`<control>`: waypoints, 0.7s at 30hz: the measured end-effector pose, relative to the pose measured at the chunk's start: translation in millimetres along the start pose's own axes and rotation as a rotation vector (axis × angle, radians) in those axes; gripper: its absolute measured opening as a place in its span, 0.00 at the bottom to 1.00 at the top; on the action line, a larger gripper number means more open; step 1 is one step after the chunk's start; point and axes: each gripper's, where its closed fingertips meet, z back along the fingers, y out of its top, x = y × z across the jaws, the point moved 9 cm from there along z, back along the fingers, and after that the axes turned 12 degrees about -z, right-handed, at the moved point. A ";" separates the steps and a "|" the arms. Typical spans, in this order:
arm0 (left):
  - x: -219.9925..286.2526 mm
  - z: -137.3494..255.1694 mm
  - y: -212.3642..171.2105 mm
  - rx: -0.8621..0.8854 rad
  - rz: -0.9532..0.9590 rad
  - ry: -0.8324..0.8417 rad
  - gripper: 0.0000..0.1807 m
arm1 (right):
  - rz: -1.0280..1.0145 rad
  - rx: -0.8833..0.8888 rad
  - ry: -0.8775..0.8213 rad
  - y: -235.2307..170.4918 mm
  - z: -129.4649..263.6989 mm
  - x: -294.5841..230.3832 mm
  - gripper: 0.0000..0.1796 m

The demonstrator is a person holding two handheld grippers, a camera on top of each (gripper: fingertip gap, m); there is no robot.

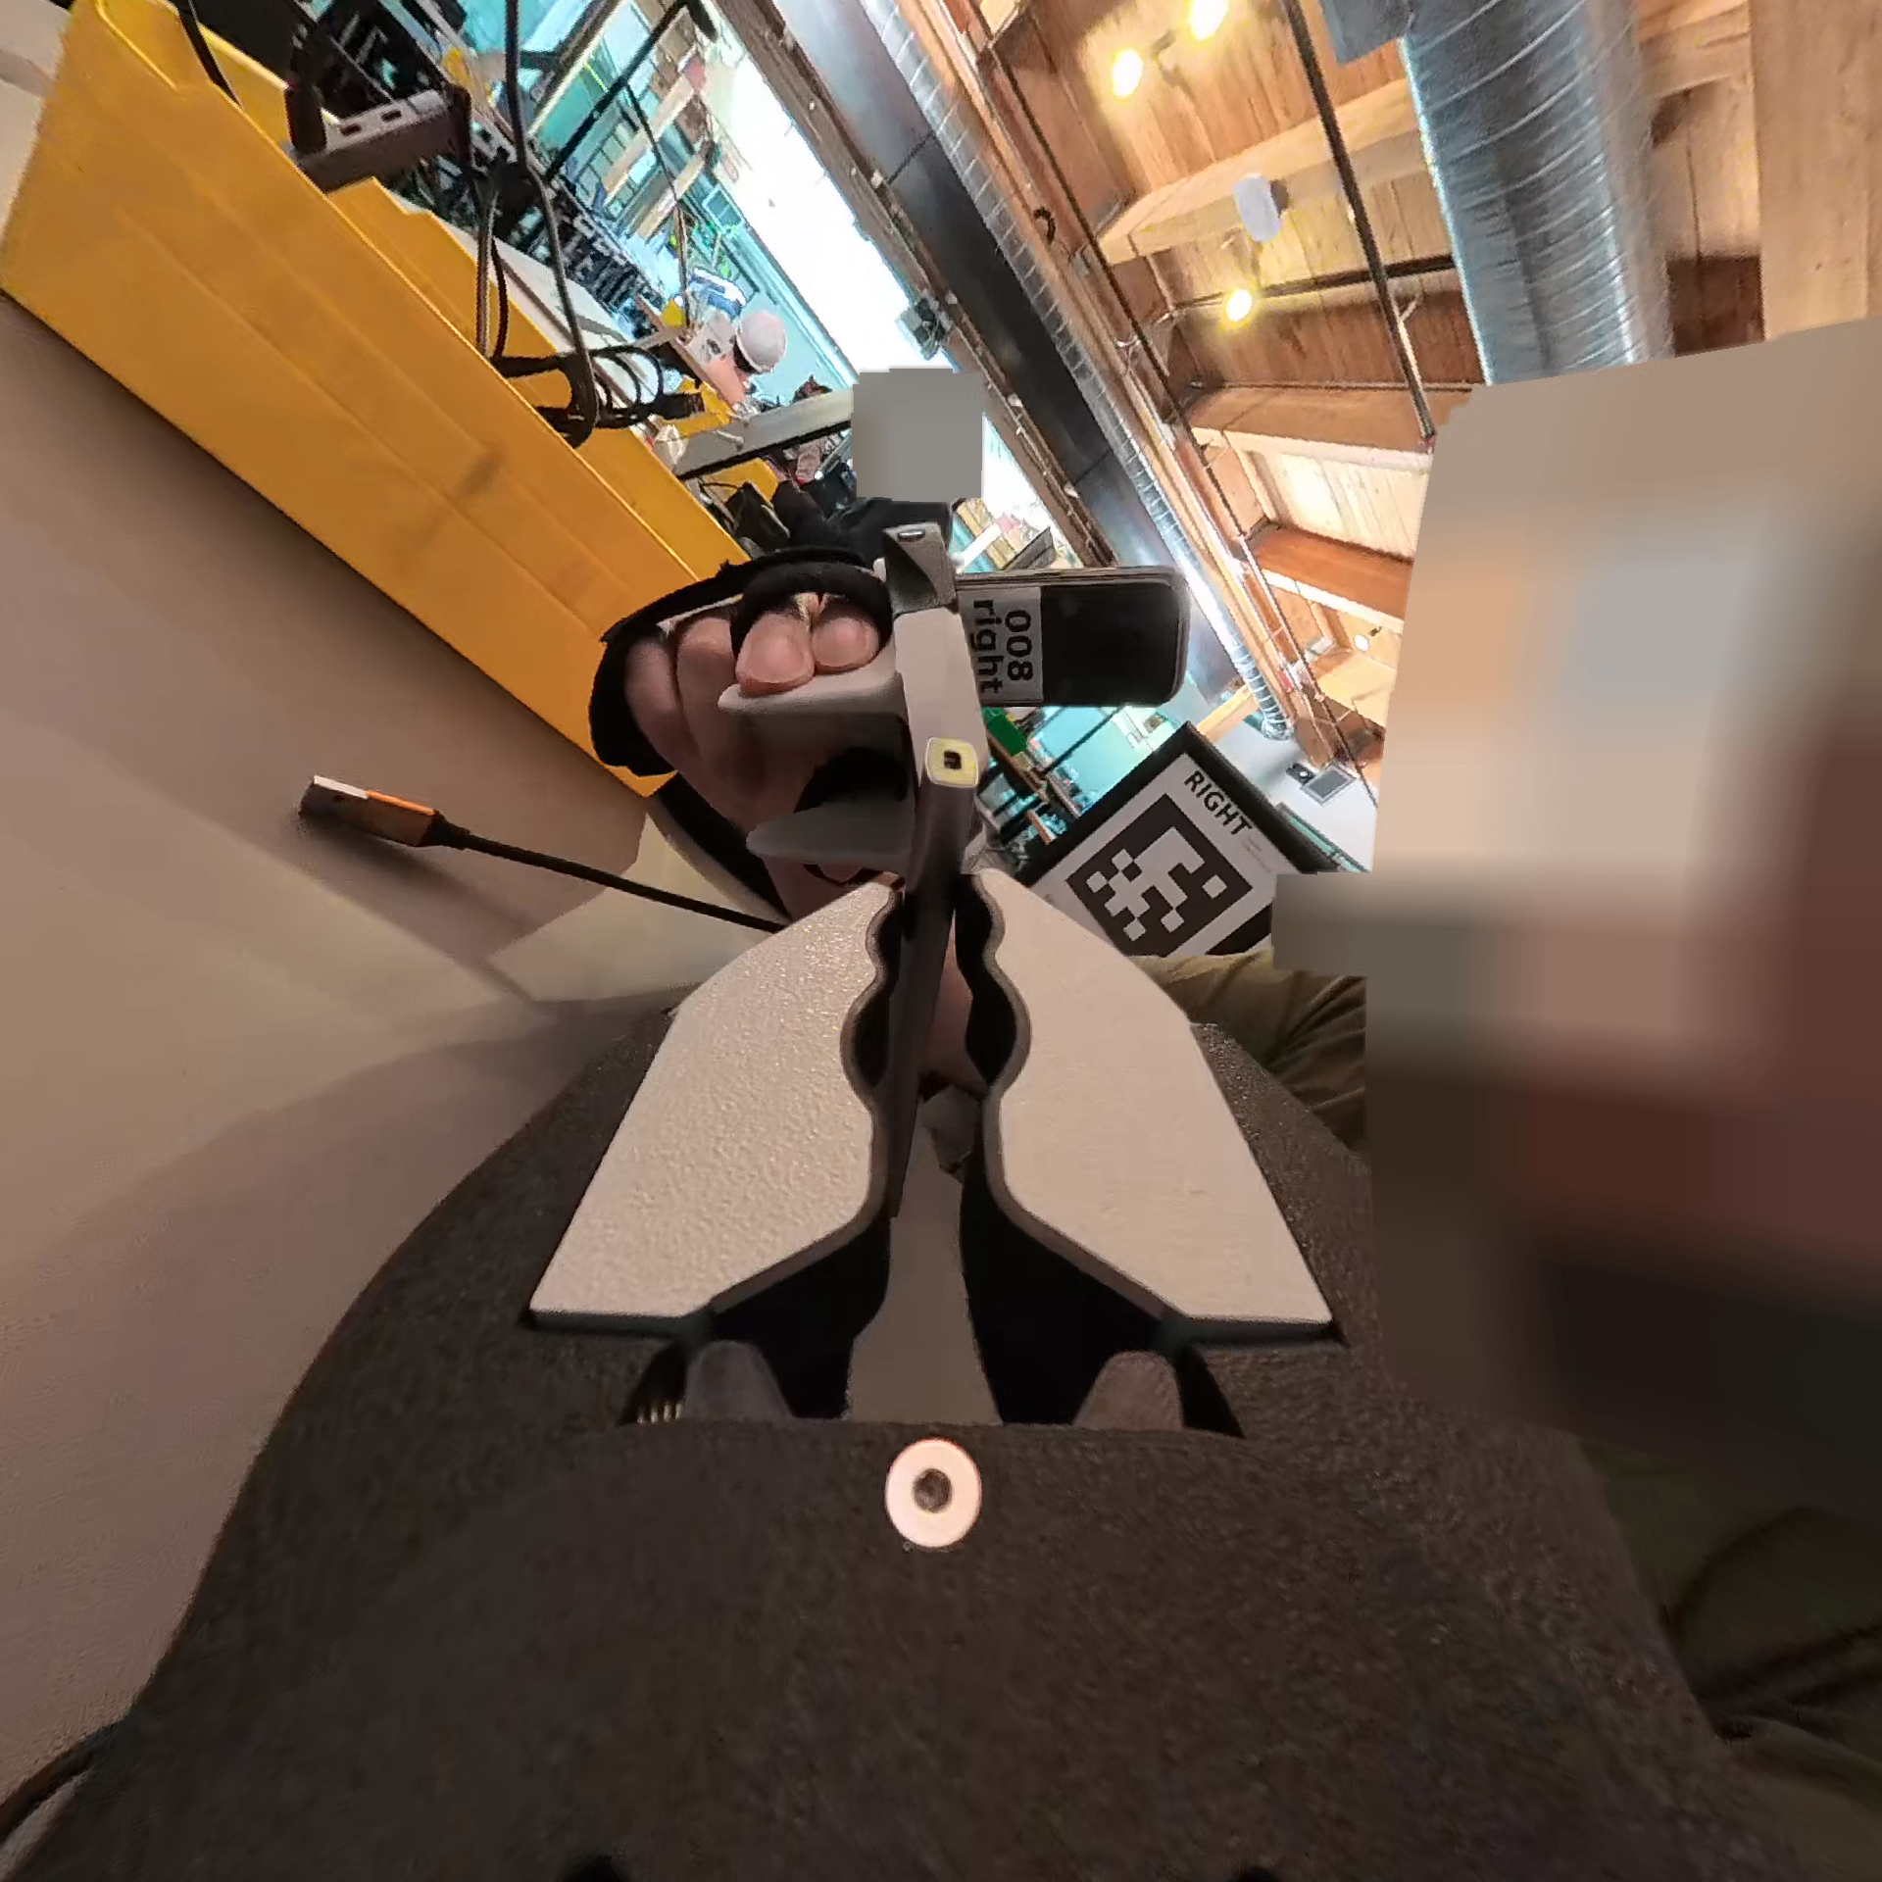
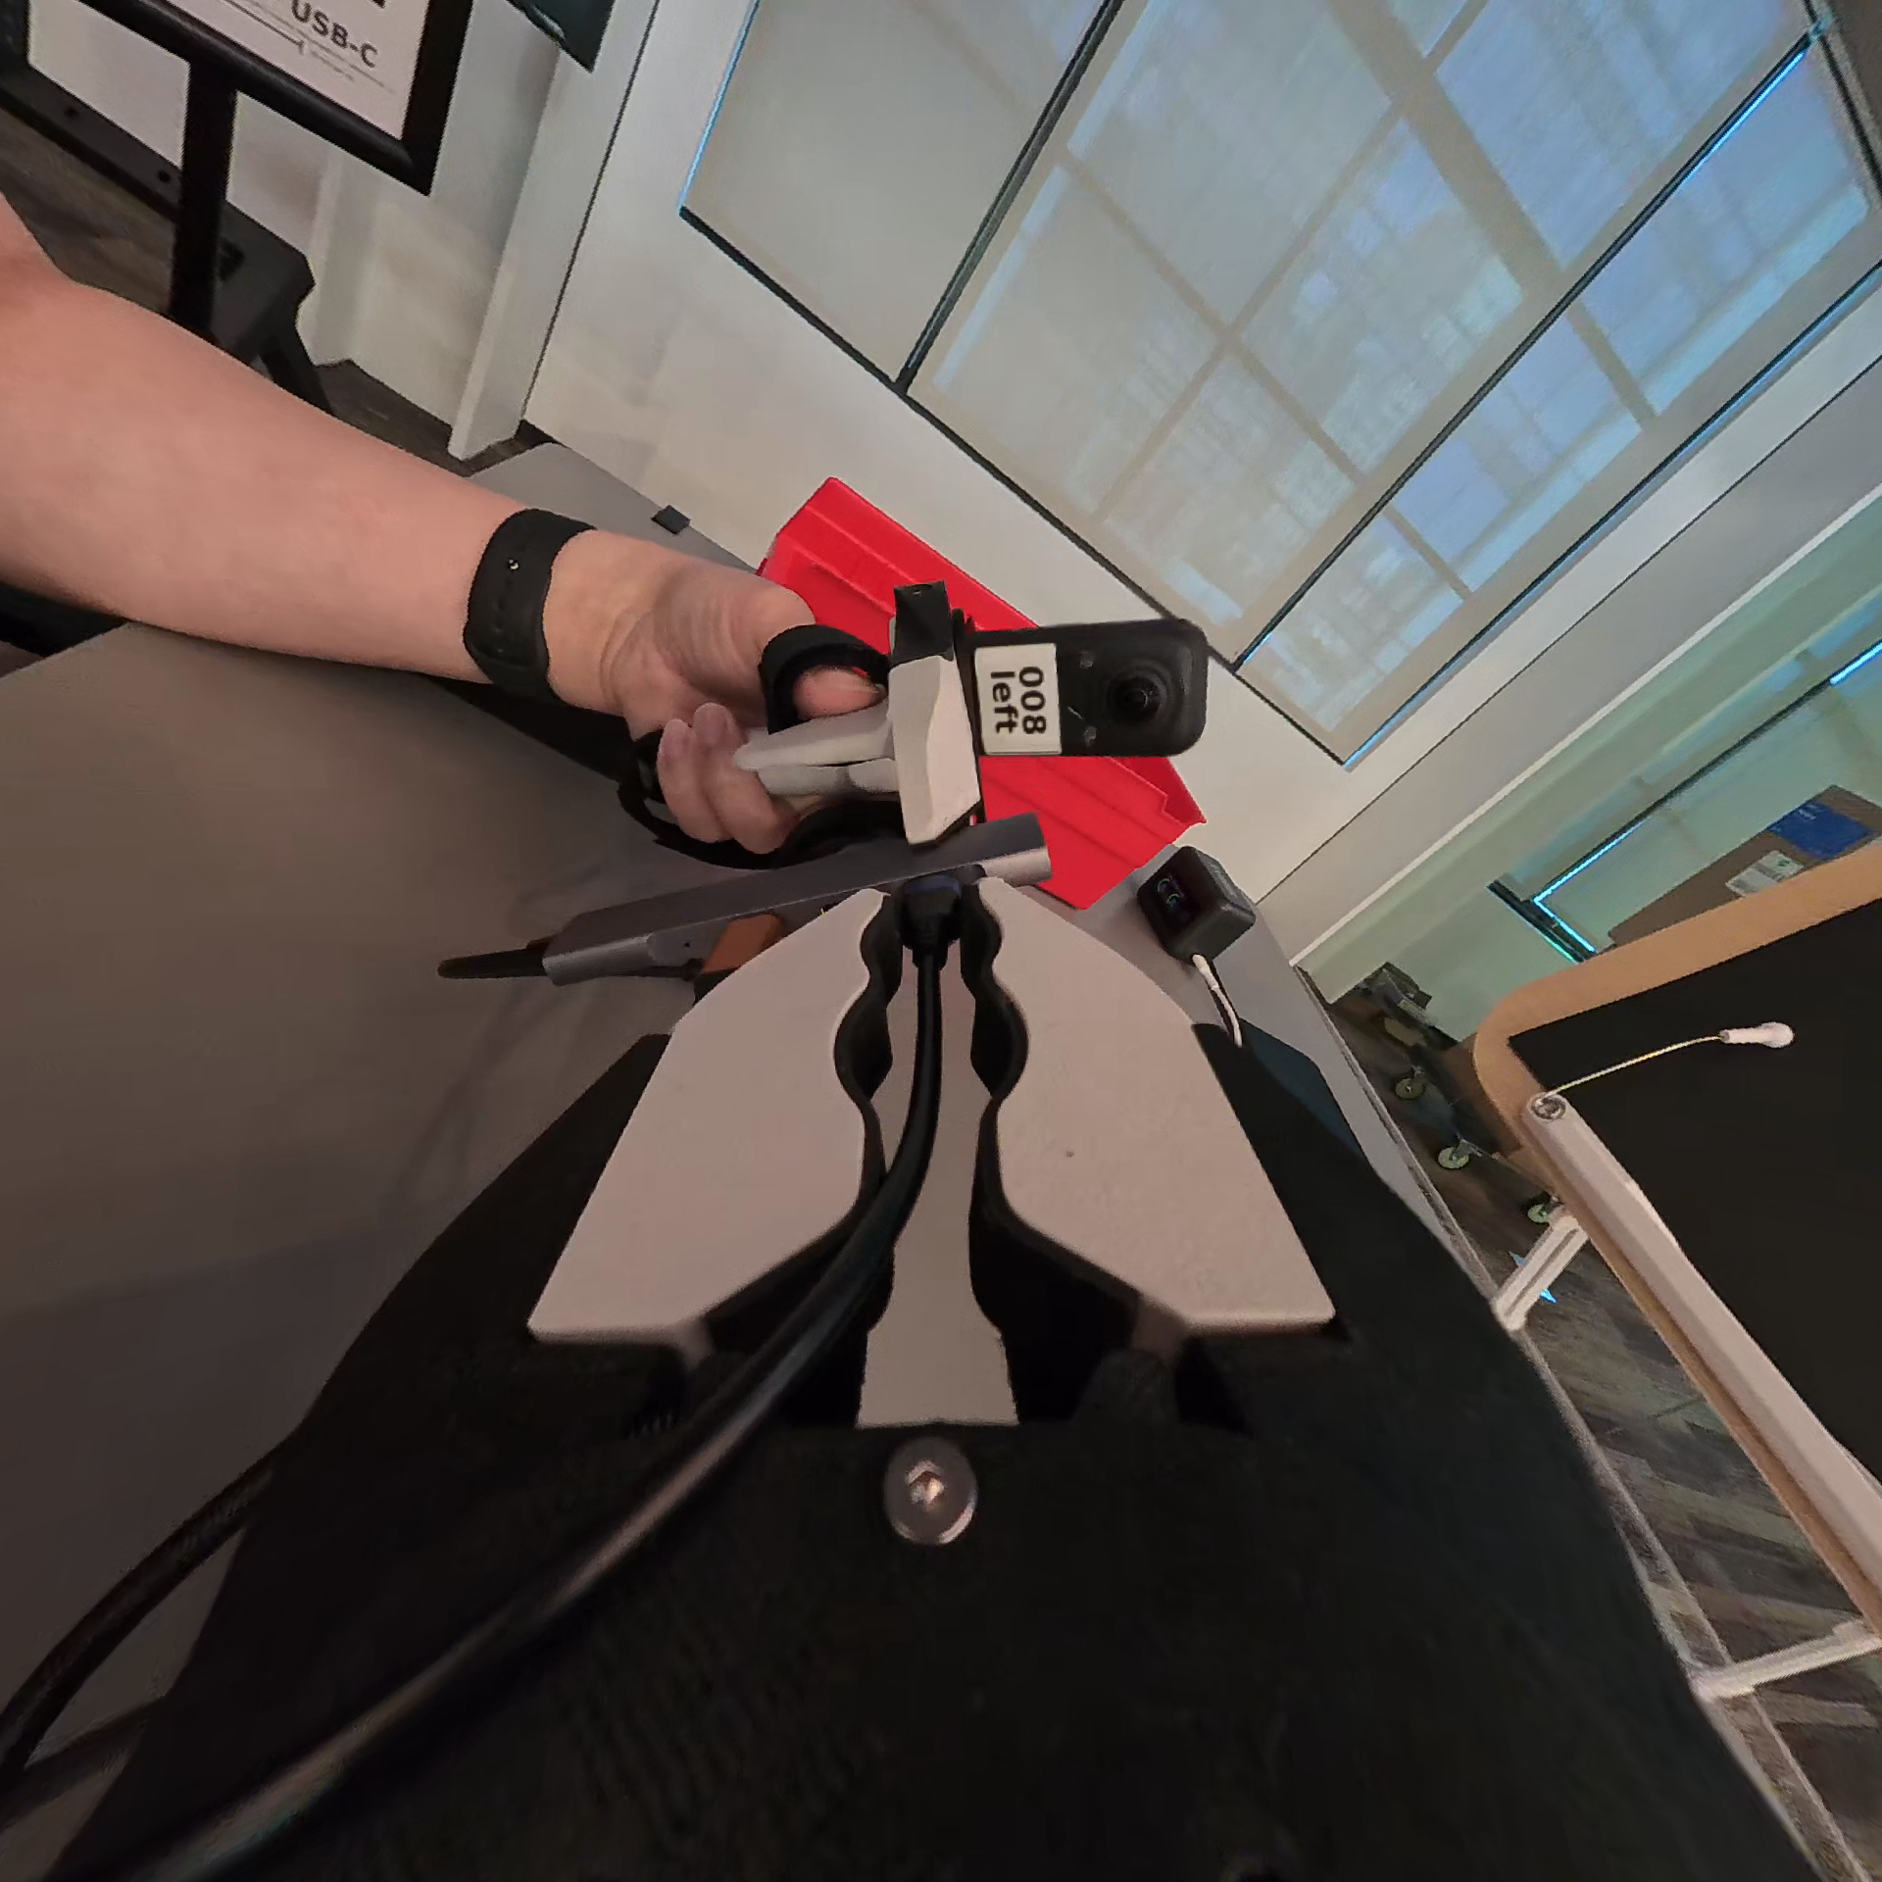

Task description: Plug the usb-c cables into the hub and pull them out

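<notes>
While the grey hub (image 2: 805,896) sits clamped edge-on in the left tongs (image 1: 932,906) and the right tongs (image 2: 929,906) pinch the black usb-c cable (image 2: 922,1029) plug at its port, move straight along the plug's axis, above the desk (image 2: 255,967).

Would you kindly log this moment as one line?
left hand-held gripper: shut on hub | right hand-held gripper: shut on cable at hub

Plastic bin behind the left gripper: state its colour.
Red; the plastic bin shows best in the right wrist view.
</notes>
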 end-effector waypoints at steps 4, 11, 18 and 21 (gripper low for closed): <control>-0.3 1.0 -1.9 -0.035 -0.013 0.033 0.05 | -0.011 -0.018 0.019 -4.3 -1.9 -1.0 0.07; -1.5 0.1 -3.5 -0.033 0.011 0.025 0.05 | -0.010 -0.014 0.018 -3.6 -1.7 -1.1 0.07; 2.0 -7.9 1.0 0.006 -0.001 0.019 0.05 | -0.034 0.069 -0.065 4.6 10.9 9.8 0.07; 1.5 -12.0 -3.9 -0.013 0.005 0.003 0.10 | -0.040 0.102 -0.103 6.7 19.8 14.9 0.07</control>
